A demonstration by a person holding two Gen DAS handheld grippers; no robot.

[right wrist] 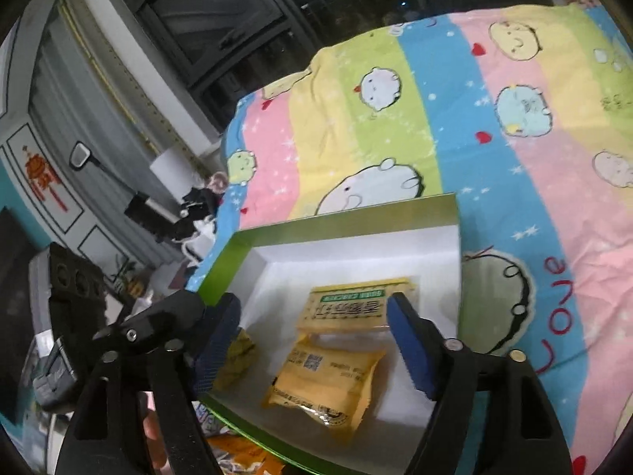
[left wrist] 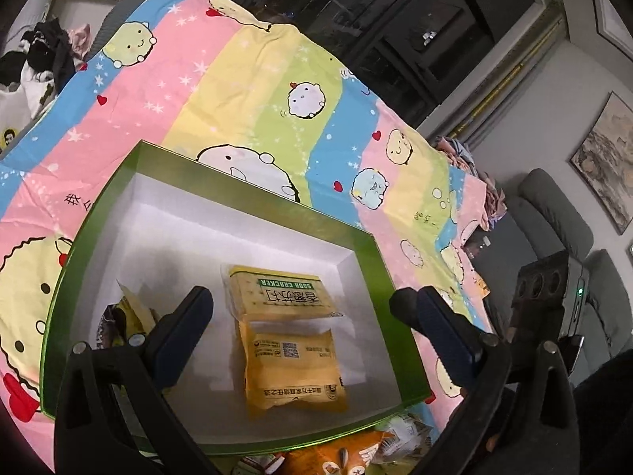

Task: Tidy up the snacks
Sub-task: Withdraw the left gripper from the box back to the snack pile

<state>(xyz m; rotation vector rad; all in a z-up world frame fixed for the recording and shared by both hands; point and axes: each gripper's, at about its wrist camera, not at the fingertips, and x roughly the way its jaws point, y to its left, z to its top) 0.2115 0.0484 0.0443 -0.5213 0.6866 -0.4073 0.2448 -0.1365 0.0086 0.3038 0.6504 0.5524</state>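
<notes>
A green box with a white inside (left wrist: 221,182) (right wrist: 336,217) lies on the bed. In it are two yellow cracker packets, one (left wrist: 281,293) (right wrist: 352,308) lying partly over the other (left wrist: 294,368) (right wrist: 328,380). More yellow wrappers (left wrist: 130,316) (right wrist: 237,352) sit in the box's left corner. My left gripper (left wrist: 300,308) is open above the box, empty. My right gripper (right wrist: 312,332) is open above the packets, empty.
A pastel striped cartoon bedsheet (left wrist: 245,79) (right wrist: 494,118) covers the bed. Loose orange and white snack packets (left wrist: 356,451) (right wrist: 241,455) lie outside the box's near edge. A grey sofa (left wrist: 554,213) is at right, dark windows behind.
</notes>
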